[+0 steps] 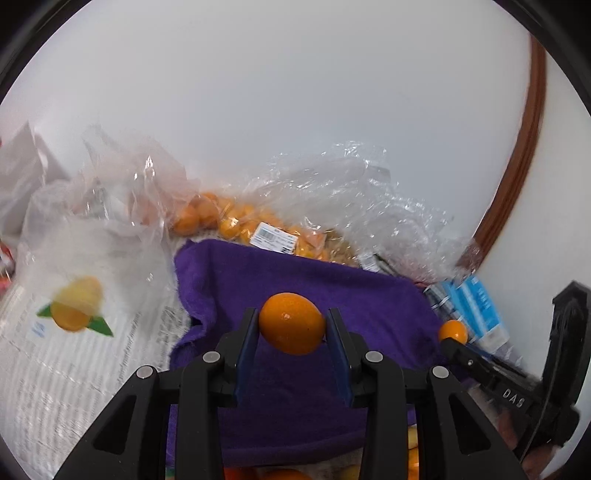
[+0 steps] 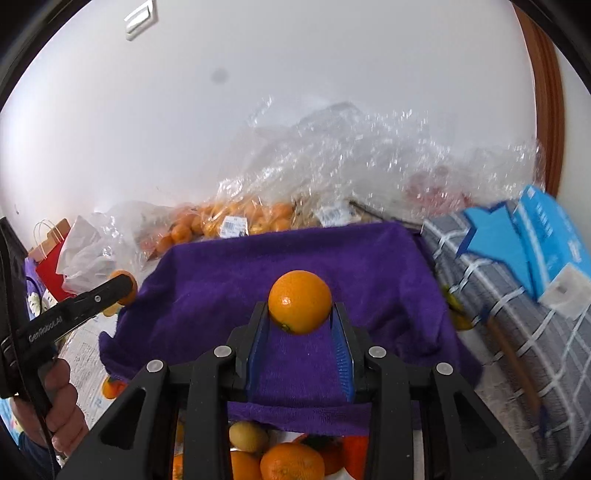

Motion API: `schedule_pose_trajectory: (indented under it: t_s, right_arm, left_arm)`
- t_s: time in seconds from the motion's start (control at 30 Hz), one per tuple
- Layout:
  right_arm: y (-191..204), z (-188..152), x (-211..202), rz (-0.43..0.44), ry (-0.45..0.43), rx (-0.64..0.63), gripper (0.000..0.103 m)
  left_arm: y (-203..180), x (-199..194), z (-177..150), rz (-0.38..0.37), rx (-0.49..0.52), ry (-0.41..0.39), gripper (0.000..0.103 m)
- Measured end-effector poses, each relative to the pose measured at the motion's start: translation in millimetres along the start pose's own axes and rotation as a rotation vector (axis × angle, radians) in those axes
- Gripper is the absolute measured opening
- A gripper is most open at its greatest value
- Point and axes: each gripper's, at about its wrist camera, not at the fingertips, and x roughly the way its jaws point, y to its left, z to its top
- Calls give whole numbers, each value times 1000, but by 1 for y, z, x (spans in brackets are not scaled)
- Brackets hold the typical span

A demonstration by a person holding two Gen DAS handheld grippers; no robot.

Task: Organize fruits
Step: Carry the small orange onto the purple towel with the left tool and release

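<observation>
I hold one orange (image 1: 291, 323) pinched in my left hand-held gripper (image 1: 291, 328) and another orange (image 2: 300, 302) in my right hand-held gripper (image 2: 300, 314), both raised above the purple towel (image 2: 295, 258), probably for sorting onto it.

From my remote seat, I see a plain white wall (image 2: 258, 92) filling the far background, a brown door frame (image 2: 546, 92) at right and a white switch (image 2: 138, 18) upper left.

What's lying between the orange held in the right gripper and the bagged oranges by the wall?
Only the purple towel spans that stretch between the held orange and the bagged oranges; the right wrist view shows no loose fruit on it.
</observation>
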Motion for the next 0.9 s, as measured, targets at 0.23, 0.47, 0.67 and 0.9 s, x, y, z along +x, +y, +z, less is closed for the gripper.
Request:
schedule_pose_trajectory:
  t_s: [0.23,0.47,0.67,0.9]
  right_arm:
    - [-18,-4,10,-43,14,34,34]
    - [-26,-11,25,-62,59,54,34]
    - [-18,-20,33,-77,91,12,34]
    - [-16,-24,32,-73,93,6,35]
  left_arm:
    - [4,12,-9,-9,-10,33,35]
    - [2,27,-19,27,33,80,35]
    - [9,34,-22,30,8,114,35]
    - [8,39,-23,34,2,136,35]
